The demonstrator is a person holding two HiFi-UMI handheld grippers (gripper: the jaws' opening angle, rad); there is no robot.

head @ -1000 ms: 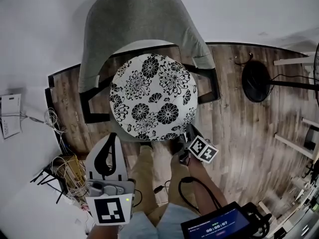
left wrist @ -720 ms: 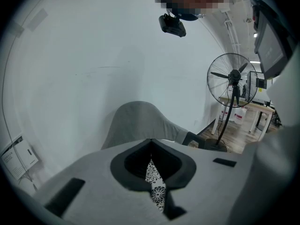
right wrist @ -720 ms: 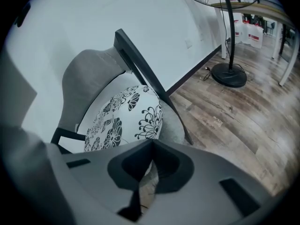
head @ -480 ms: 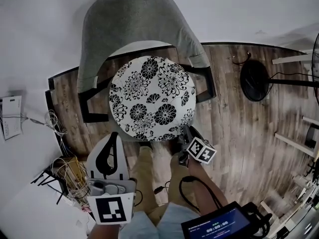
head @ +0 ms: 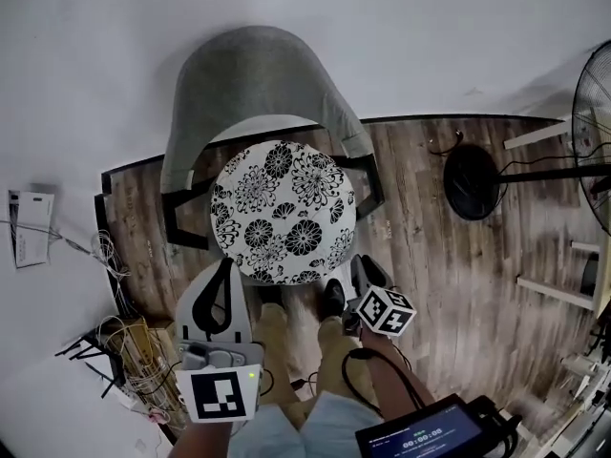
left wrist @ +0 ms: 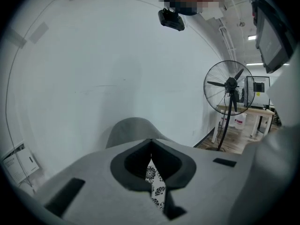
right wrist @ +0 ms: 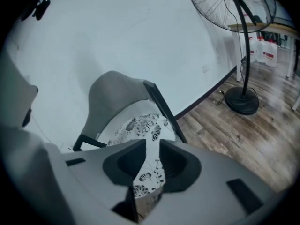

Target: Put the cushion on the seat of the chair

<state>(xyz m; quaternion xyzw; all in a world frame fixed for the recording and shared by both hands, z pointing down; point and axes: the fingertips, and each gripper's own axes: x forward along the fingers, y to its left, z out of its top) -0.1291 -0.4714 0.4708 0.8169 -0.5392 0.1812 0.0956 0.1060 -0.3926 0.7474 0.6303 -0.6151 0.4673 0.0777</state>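
The left gripper [head: 226, 263] hangs just off the near rim of the cushion [head: 283, 212], its jaws together at the tips and empty. The round, flower-patterned cushion lies flat on the seat of the grey chair [head: 253, 74]. The right gripper [head: 360, 263] is just beside the cushion's near right edge. Its jaws have just been opening and stand apart, clamping nothing. A standing fan [head: 594, 122] is at far right.
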